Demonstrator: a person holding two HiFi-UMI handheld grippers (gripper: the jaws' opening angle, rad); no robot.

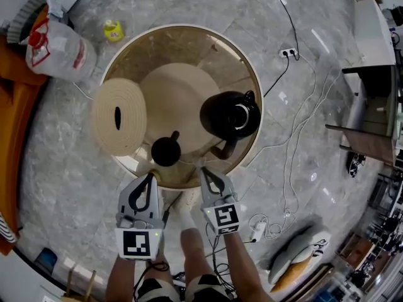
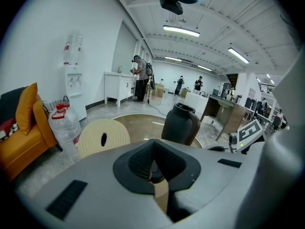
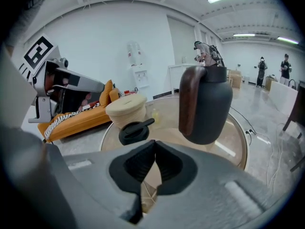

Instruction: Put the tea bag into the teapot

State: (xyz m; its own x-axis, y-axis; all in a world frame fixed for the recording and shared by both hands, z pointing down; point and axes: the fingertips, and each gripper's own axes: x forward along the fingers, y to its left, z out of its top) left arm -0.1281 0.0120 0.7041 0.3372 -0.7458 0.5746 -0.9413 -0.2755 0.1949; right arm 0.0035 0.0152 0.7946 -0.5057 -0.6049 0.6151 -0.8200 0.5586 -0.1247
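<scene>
The left hand-held gripper (image 1: 150, 177) and right hand-held gripper (image 1: 203, 169) are grey, with black-and-white square markers (image 1: 225, 217).

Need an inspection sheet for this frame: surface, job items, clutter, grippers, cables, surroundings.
Surface: round glass table.
Job's things: black teapot upright, top open; black lid lying on the table near its front edge; tea bag not seen.
Clutter: beige round box with a slot, at the table's left edge; water jug and small yellow thing on the floor.
Grippers: left gripper and right gripper at the near table edge, fingers together, nothing seen between them.
Cables: white cords trail over the floor right of the table; floor socket.
Surroundings: grey stone floor, orange sofa at left, desks at right.
</scene>
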